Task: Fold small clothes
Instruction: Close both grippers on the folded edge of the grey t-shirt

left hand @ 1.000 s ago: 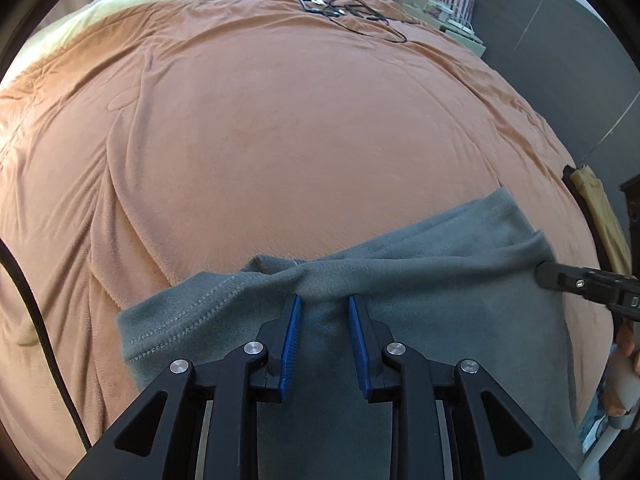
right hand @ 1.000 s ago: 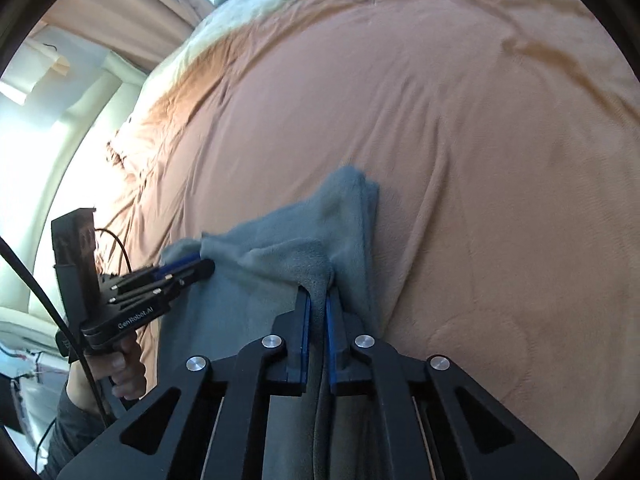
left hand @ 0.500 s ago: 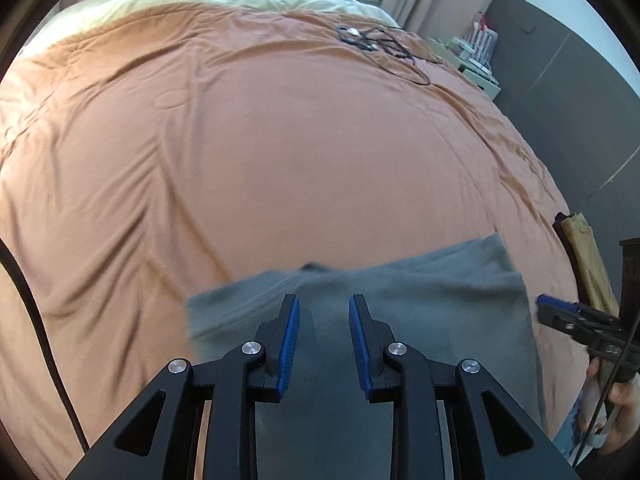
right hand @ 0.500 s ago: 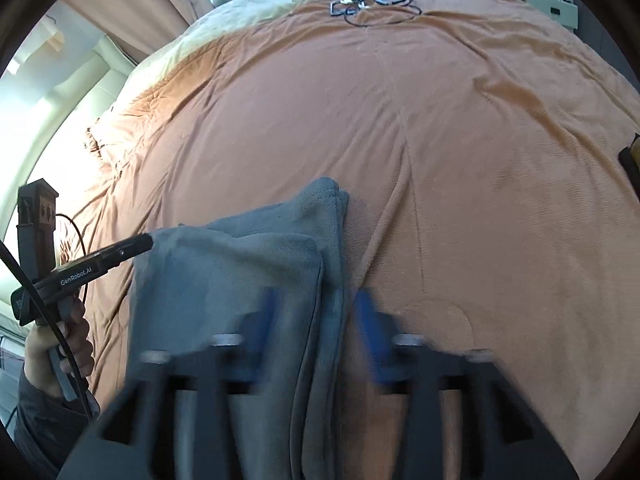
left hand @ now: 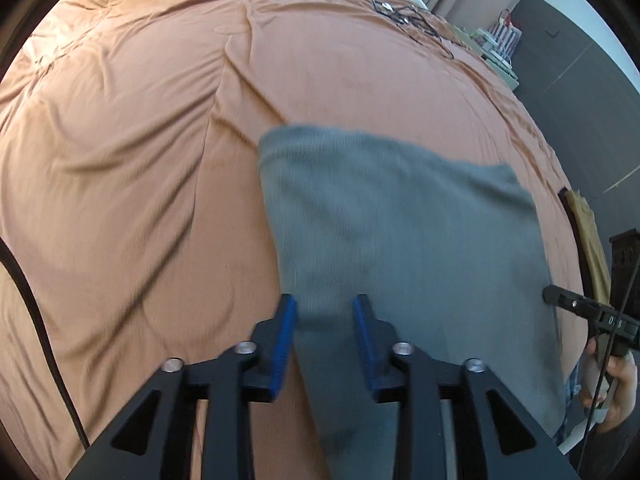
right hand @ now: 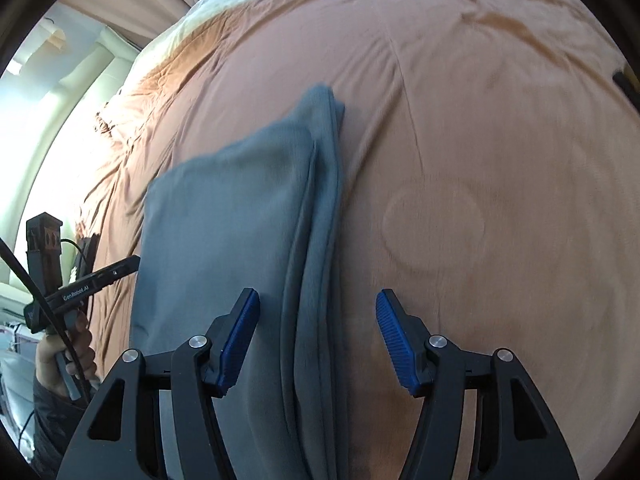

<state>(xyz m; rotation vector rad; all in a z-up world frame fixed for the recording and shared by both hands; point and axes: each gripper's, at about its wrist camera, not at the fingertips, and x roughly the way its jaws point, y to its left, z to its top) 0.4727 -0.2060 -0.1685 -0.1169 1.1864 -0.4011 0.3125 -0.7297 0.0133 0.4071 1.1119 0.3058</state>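
Looking along the left gripper (left hand: 324, 334), the left wrist view shows its blue-padded fingers (left hand: 283, 344) spread apart after just opening, with the near left edge of the grey garment (left hand: 400, 232) running between them, and the pads do not press on the cloth. This folded garment lies flat on the orange bedspread (left hand: 140, 140), reaching from the jaws toward the right of the frame. At the far right edge the right gripper (left hand: 554, 296) pokes in beside the cloth, gripped by a hand (left hand: 612, 376). A tangle of black cable (left hand: 412, 20) sits far up the bed. In the right wrist view, the right gripper (right hand: 318, 342) stands wide open; the garment's (right hand: 224, 220) stacked right-hand folds lie between its fingers (right hand: 236, 344), nearer the left pad, untouched by either. The cloth extends away up the bedspread (right hand: 460, 120) to a rounded far corner. At the left, the left gripper (right hand: 130, 264) points at the garment's edge, held by a hand (right hand: 68, 356).
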